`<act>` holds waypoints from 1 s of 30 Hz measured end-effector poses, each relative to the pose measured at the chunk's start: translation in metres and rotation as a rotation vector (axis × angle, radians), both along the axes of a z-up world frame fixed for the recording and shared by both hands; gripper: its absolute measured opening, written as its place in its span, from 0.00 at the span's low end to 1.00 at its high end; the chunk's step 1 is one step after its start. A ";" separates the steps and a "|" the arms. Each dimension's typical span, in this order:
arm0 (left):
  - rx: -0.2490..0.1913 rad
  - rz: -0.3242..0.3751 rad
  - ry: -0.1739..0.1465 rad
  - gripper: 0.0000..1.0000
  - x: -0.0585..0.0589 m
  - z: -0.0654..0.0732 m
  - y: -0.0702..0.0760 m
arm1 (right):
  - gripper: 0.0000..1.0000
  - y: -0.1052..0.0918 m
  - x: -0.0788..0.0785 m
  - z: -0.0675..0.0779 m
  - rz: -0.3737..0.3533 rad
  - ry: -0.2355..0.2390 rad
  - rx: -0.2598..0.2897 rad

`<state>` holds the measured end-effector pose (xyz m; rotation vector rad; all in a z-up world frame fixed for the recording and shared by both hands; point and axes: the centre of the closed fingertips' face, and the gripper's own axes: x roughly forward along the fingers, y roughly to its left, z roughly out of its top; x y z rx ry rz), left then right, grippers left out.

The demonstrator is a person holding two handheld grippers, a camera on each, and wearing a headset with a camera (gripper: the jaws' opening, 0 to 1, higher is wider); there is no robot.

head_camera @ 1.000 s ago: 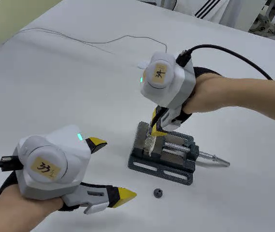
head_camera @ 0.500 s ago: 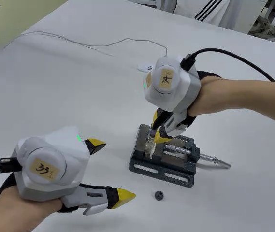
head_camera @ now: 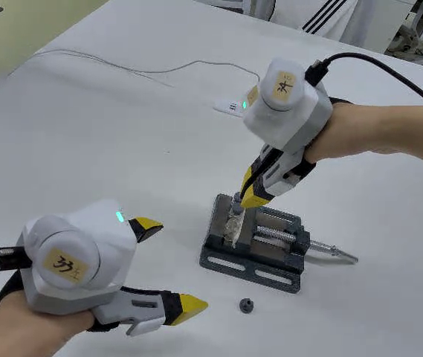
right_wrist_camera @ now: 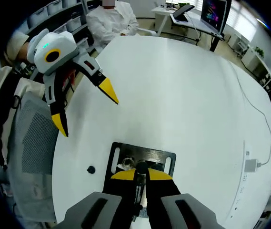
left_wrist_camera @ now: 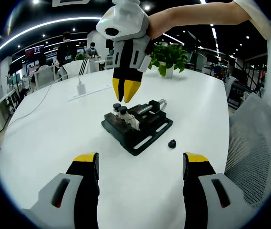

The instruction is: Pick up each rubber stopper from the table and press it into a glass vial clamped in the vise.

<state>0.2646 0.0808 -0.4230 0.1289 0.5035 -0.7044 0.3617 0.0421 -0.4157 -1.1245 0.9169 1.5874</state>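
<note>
White table [head_camera: 85, 126] under both grippers: the left gripper [head_camera: 181, 262] hovers with jaws wide apart, while the right gripper [head_camera: 250, 201], jaws together, hangs just above two stoppered vials [left_wrist_camera: 122, 114] clamped in a dark vise [head_camera: 259, 253]. One loose rubber stopper [head_camera: 246, 305] lies near the vise.

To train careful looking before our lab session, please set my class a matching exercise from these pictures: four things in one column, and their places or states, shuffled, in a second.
Things
1. left gripper
2. right gripper
3. loose rubber stopper
4. glass vial

Places or states
A. clamped in the vise
B. jaws together, above the vise
C. lying on the table, beside the vise
D. jaws wide apart

Pairs: 1-D, 2-B, 3-C, 4-A
</note>
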 end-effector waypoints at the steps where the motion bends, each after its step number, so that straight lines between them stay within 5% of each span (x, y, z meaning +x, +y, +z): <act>1: 0.000 0.000 0.002 0.70 0.000 0.000 0.000 | 0.03 0.000 -0.002 -0.001 -0.001 0.007 -0.003; 17: -0.006 0.005 0.020 0.69 -0.002 -0.008 0.000 | 0.00 0.002 -0.011 -0.006 0.002 0.032 -0.018; 30: -0.018 0.007 0.034 0.69 0.000 -0.014 -0.002 | 0.00 0.003 -0.010 -0.010 0.040 0.019 -0.113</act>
